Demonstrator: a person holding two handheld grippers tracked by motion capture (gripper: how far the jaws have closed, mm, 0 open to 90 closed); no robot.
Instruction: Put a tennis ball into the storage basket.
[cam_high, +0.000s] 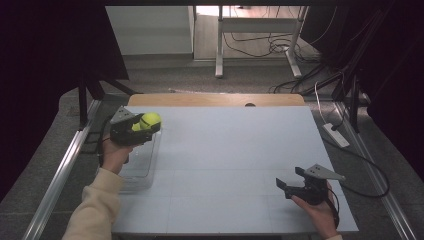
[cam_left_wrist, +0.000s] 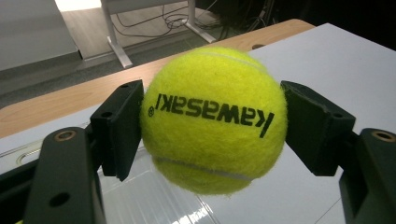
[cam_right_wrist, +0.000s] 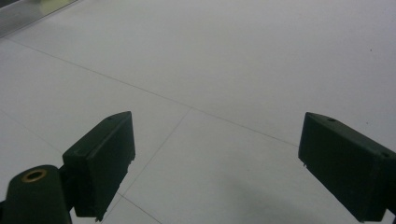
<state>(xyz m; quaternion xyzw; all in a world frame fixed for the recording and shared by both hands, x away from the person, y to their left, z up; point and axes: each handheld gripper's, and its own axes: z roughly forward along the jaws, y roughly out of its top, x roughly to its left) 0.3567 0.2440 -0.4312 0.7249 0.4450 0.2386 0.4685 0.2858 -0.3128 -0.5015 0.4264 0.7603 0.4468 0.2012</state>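
Observation:
A yellow tennis ball (cam_high: 150, 120) (cam_left_wrist: 214, 119) with black lettering is clamped between the jaws of my left gripper (cam_high: 145, 125) (cam_left_wrist: 212, 126), which is shut on it. The ball hangs above the far end of a clear plastic bin (cam_high: 142, 162) at the table's left side. My right gripper (cam_high: 289, 184) (cam_right_wrist: 215, 163) rests low over the white tabletop (cam_high: 235, 160) near the front right corner. Its jaws stand wide open with only bare table between them.
The white tabletop (cam_right_wrist: 210, 70) has a wooden strip (cam_high: 215, 99) along its far edge. Metal rails (cam_high: 60, 170) run along both sides of the table. A white power strip (cam_high: 336, 134) and cables lie on the floor to the right.

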